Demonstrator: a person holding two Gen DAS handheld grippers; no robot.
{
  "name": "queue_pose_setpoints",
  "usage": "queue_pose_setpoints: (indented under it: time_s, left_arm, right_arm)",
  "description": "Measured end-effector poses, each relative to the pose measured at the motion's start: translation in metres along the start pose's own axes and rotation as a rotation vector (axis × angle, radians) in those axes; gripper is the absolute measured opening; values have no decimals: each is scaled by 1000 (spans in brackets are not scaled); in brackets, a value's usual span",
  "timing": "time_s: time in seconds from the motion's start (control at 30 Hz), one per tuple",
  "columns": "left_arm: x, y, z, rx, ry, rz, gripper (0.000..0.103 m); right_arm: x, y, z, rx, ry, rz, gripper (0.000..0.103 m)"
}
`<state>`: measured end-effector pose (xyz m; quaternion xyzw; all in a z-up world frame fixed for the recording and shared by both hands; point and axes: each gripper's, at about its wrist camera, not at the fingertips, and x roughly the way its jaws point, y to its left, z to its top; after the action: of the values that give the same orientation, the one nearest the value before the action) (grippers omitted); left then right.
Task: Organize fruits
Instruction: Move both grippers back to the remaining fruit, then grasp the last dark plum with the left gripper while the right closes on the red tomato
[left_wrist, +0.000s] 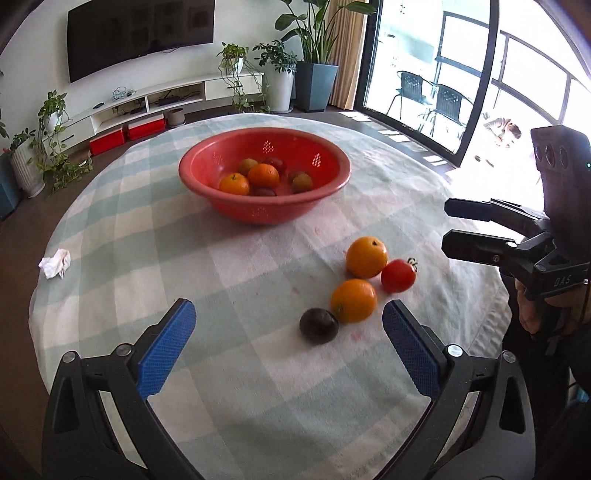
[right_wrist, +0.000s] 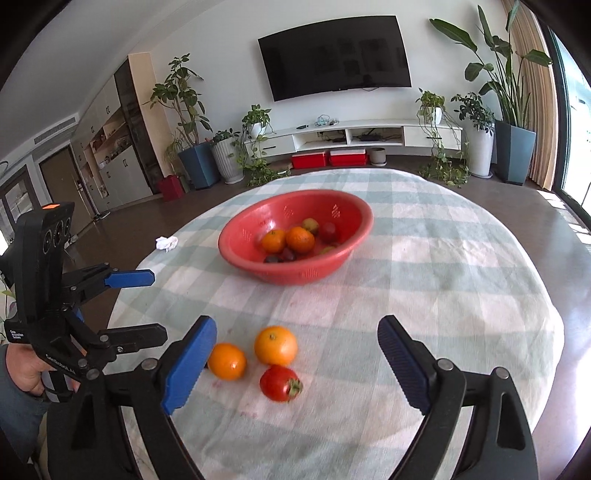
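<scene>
Fruits left on the table: four pieces in a loose cluster, well short of the red basket (left_wrist: 334, 157). Left gripper (left_wrist: 288, 345) hangs with jaws wide open and empty; just ahead, toward its right-hand pad, lie the dark plum (left_wrist: 318, 326) and, touching it, the near orange (left_wrist: 353, 300). Beyond these sit the far orange (left_wrist: 366, 257) and the tomato (left_wrist: 398, 275). Right gripper (right_wrist: 297, 363) also stands open and empty, with the tomato and both oranges between and just ahead of its pads. Judged nearest: plum to the left jaws, tomato to the right. Basket, already holding oranges and darker fruit, lies farther along the checked cloth (left_wrist: 155, 236).
</scene>
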<state>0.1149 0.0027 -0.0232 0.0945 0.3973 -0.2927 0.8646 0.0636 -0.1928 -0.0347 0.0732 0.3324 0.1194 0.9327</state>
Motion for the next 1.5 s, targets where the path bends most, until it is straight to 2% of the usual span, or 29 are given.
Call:
queue_pose_setpoints:
  time_s: [0.23,0.43,0.63,0.8,0.87,0.97,1.1,1.2,1.37,1.5]
  left_arm:
    - [5,-9,-22,28,45,-6,103]
    - [17,-8,-15,68,85,-20,103]
    - [40,-6,-8,134,153,-66,103]
    - [51,2,-1,142,160,-111,101]
    - [55,4,1,155,169,-121,85]
    - [63,6,2,171,197,-137,67]
    - [67,5,3,202,198,-173,64]
    - [70,1,4,229,196,-188,57]
    - [72,-2,7,247,195,-197,35]
    - [69,-4,4,249,189,-199,32]
  right_arm:
    - [-3,9,-25,8,45,16,92]
    - [-3,14,-25,-40,56,-24,92]
    - [0,15,-26,-62,71,-34,83]
    - [4,14,-28,-74,82,-34,79]
    - [5,14,-28,-75,85,-33,78]
    - [7,14,-28,-77,92,-32,74]
    - [9,14,-30,-81,97,-27,72]
    - [10,15,-30,-87,102,-24,70]
    - [11,14,-31,-85,107,-22,68]
    - [13,14,-31,-84,112,-20,66]
